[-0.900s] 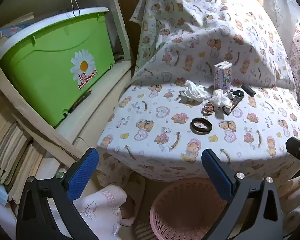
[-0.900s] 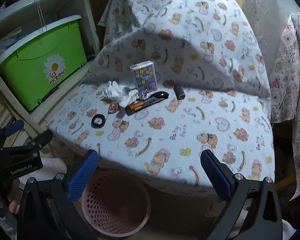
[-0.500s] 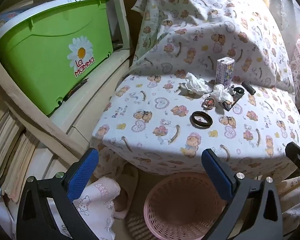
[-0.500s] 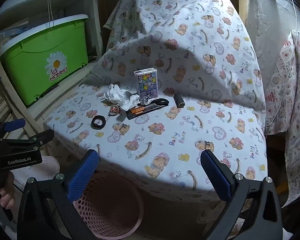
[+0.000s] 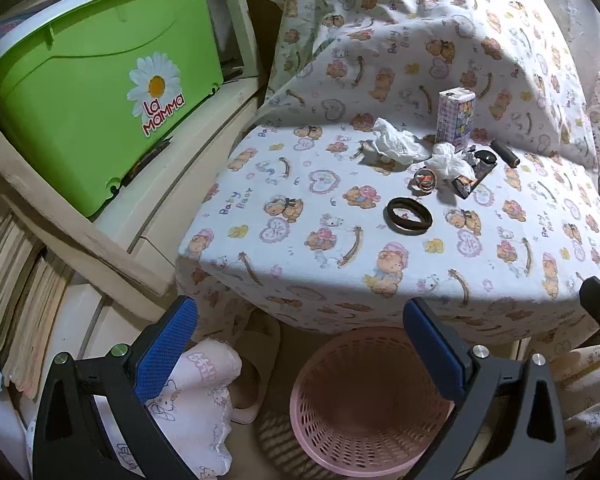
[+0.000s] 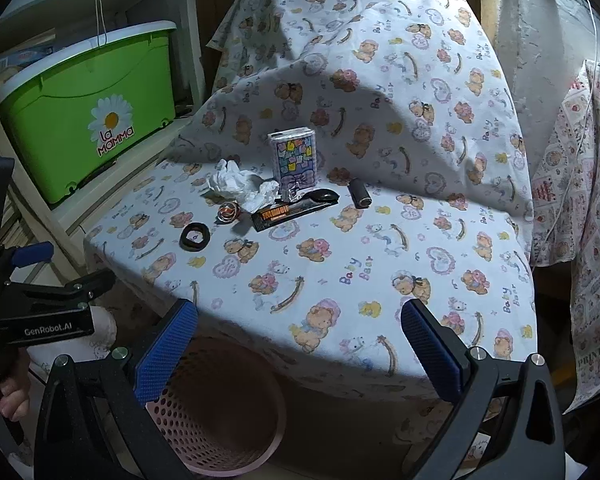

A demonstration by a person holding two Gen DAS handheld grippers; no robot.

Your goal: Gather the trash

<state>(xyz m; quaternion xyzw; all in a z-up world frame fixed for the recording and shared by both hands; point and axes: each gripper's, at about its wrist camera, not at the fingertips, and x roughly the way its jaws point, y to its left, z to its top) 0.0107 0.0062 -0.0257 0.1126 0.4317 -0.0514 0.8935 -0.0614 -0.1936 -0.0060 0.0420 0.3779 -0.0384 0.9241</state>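
Observation:
Two crumpled white tissues [image 5: 396, 144] [image 6: 232, 180] lie on a table under a bear-print cloth [image 5: 300, 240] [image 6: 380, 264], next to a small patterned carton [image 5: 456, 118] [image 6: 294, 158], a dark snack wrapper [image 6: 284, 213], a small round foil piece [image 5: 424, 180] [image 6: 228, 212], a black ring [image 5: 408, 220] [image 6: 195, 237] and a black cylinder [image 6: 359, 193]. A pink mesh basket [image 5: 364, 400] [image 6: 216, 412] stands on the floor below the table's front edge. My left gripper [image 5: 300, 352] and right gripper [image 6: 300, 348] are both open and empty, held back over the basket.
A green lidded bin [image 5: 84, 92] [image 6: 84, 116] sits on a white shelf at the left. Stacked papers [image 5: 8, 292] fill the shelf below. A pink-white cloth [image 5: 196, 408] and a slipper [image 5: 256, 372] lie on the floor. Printed fabric [image 6: 580, 208] hangs at the right.
Both grippers have drawn back and lifted slightly; the table and basket look a little lower and farther. Both stay open and empty. Nothing on the table has moved.

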